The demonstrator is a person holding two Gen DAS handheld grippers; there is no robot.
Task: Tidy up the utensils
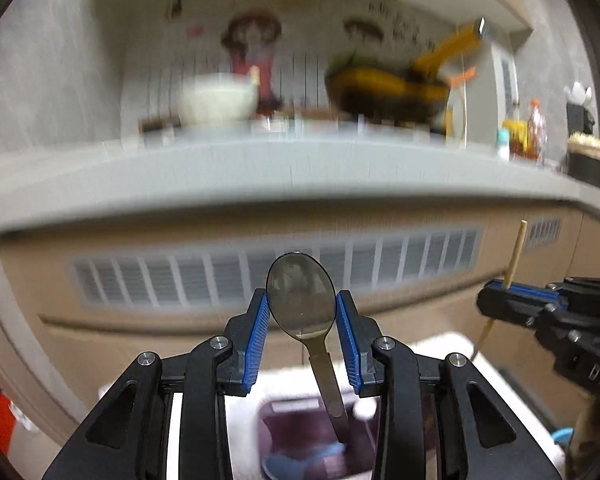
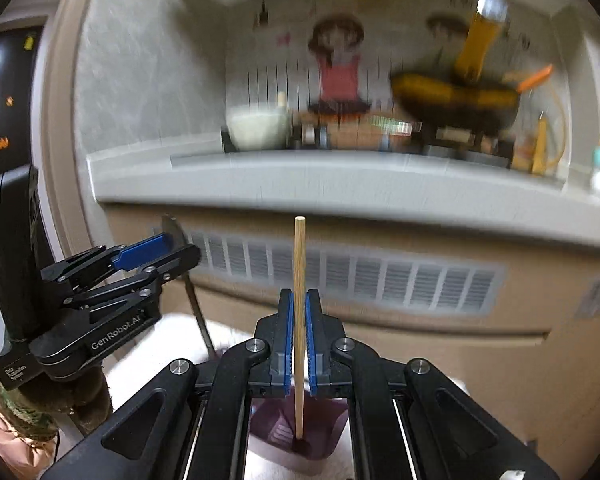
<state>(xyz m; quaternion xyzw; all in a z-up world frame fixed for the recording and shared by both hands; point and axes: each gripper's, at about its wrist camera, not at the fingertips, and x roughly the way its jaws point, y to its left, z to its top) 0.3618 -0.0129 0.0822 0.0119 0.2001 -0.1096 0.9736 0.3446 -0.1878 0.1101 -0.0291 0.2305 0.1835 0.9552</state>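
- The left tool [image 1: 301,320] has its blue pads [image 1: 258,344] pinching a metal spoon [image 1: 302,300] across the bowl; the bowl touches both pads. The spoon stands nearly upright, bowl up and facing the camera, handle running down with a slight lean to the right.
- Under that spoon's handle sits a dark purple container [image 1: 284,432] on a white surface [image 1: 452,344]; a blue spoon [image 1: 296,462] lies inside it, though blur hides whether the metal handle touches anything there.
- From the right wrist view the left tool [image 2: 172,246] shows at the left, with the spoon's edge [image 2: 192,292] running down from it.
- The right tool [image 2: 299,320] is pressed together on a single wooden chopstick [image 2: 299,320]. The stick is upright, its long axis vertical, blunt end up, lower tip down in the purple container [image 2: 320,432].
- Beyond both, a grey bench [image 2: 340,184] carries a white bowl [image 2: 256,130] on the left and a yellow-and-black object [image 2: 456,96] on the right, both smeared by blur.
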